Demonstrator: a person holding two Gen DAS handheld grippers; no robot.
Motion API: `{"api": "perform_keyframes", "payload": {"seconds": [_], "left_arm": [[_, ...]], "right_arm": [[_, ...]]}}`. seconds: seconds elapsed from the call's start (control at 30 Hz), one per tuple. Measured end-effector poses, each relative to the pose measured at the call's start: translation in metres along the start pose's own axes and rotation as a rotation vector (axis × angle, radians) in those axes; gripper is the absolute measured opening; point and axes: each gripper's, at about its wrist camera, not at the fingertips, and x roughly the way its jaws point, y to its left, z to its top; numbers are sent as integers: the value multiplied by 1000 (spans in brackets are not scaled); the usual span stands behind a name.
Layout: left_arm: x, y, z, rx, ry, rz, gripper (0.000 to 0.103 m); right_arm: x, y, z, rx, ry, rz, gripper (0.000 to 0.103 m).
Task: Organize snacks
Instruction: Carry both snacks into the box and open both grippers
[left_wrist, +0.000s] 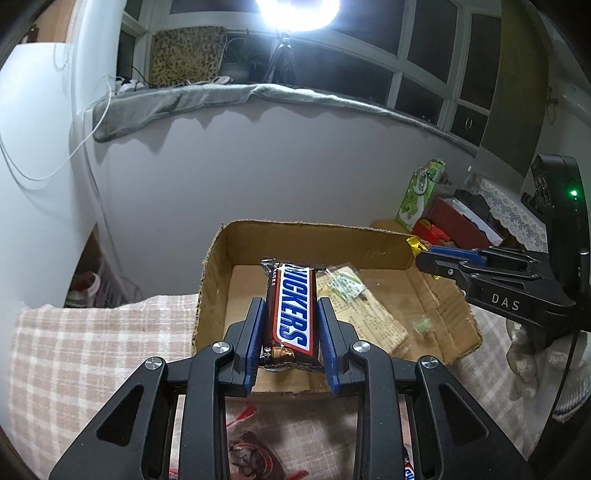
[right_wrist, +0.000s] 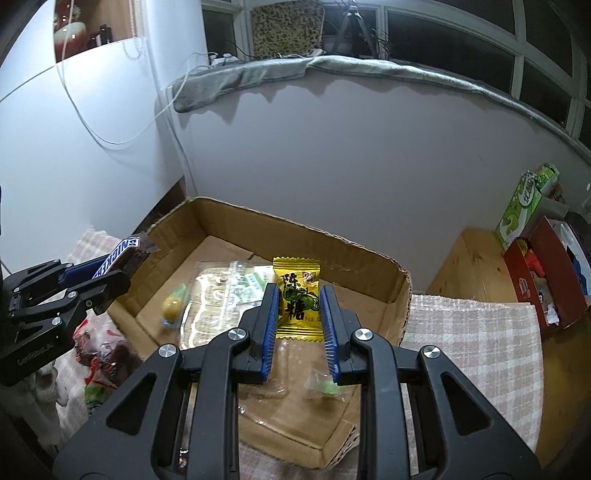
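My left gripper (left_wrist: 290, 314) is shut on a Snickers bar (left_wrist: 291, 314) and holds it above the near left part of an open cardboard box (left_wrist: 317, 236). It also shows at the left of the right wrist view (right_wrist: 122, 258). My right gripper (right_wrist: 298, 299) is shut on a yellow candy packet (right_wrist: 297, 297) and holds it above the same box (right_wrist: 343, 251). The right gripper also shows in the left wrist view (left_wrist: 436, 258), at the box's right wall. Inside the box lie a clear flat packet (right_wrist: 218, 295) and small wrapped candies (right_wrist: 170, 308).
The box sits on a checked cloth (left_wrist: 92, 350) over a table. More snack packets (right_wrist: 103, 354) lie on the cloth near the left gripper. A red box (right_wrist: 535, 280) and a green carton (right_wrist: 524, 210) stand at the right. A wall is close behind the box.
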Motion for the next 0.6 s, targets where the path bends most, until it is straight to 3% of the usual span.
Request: {"api": "perform_keyframes", "payload": {"seconds": [0.3,0.37,0.4,0.43,0.6], "left_arm": [[9,0,0,2,17,29,27],[8,1,1,2,15,28,38],[7,2,2,1,13,33,42],[5,2,2,-2,5,38,48],[7,5,3,-8,7,39,51]], "right_arm": [[6,-5,-3,7,7,-15,25],[4,-5,-3,4,-3,-19,44],[1,-5,-4,5,-19,-30,63],[0,-5,-4,6,-29,-36,72],[-3,-4,-2,3,-35,-43,73]]}}
